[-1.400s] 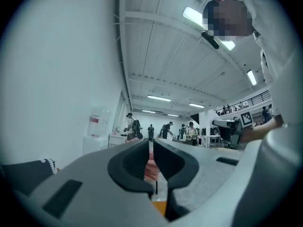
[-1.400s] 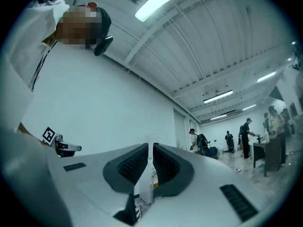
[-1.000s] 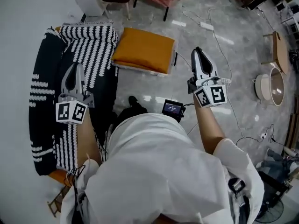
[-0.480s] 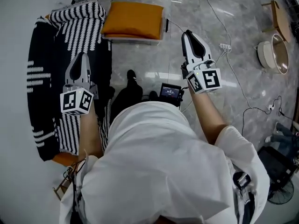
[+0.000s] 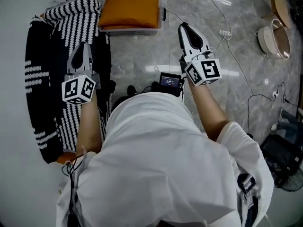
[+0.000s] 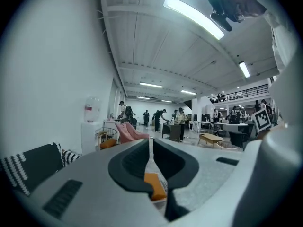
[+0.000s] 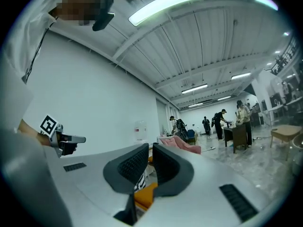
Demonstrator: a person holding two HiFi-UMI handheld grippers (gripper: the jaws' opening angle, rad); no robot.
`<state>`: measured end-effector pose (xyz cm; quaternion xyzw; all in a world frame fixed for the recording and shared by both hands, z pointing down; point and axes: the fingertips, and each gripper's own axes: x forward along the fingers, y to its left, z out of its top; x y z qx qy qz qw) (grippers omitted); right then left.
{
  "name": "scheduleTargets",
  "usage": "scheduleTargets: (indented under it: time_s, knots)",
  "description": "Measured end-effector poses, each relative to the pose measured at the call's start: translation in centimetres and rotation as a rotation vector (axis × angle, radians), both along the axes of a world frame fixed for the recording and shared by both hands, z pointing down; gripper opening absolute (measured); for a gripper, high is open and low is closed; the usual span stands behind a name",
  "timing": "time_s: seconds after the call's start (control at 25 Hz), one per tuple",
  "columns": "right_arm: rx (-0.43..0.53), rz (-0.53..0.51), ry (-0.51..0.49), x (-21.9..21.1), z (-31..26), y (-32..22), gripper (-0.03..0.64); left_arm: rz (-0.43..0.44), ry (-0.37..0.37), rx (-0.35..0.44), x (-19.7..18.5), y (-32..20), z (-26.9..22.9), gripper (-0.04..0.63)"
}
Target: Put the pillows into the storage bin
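Orange pillow [image 5: 130,11] — flat, rectangular, lying in the top of the clear storage bin [image 5: 142,31] on the floor. Black-and-white striped pillow [image 5: 78,20] just left of the bin — resting on a black striped cover [image 5: 40,79].

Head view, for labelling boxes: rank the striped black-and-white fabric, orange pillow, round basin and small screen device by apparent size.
Largest to smallest:
striped black-and-white fabric
orange pillow
round basin
small screen device

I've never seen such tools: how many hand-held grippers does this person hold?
2. The left hand-held gripper is above the black-and-white striped fabric; the right hand-held gripper is above the grey floor, right of the orange pillow. None appears hidden.
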<state>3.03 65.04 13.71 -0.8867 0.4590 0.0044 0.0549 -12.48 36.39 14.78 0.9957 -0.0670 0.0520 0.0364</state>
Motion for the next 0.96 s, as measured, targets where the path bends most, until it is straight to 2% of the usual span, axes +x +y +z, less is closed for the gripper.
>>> scheduleTargets:
  time_s: [0.2, 0.32, 0.52, 0.96]
  knots:
    - [-0.036, 0.022, 0.007, -1.4, 0.8, -1.9, 0.049, 0.036, 0.007, 0.032, -0.9, -0.6, -1.0, 0.034]
    - [-0.047, 0.026, 0.03, -2.2, 0.7, -2.4, 0.049, 0.028, 0.009, 0.007, -1.6, -1.0, -0.5, 0.034]
    - [-0.063, 0.03, 0.013, -2.7, 1.5, -2.2, 0.049, 0.029, -0.005, -0.028, -2.4, -0.8, 0.7, 0.034]
    - [-0.065, 0.035, -0.003, -1.4, 2.0, -0.5, 0.049, 0.026, 0.003, -0.021, -0.9, 0.9, 0.7, 0.034]
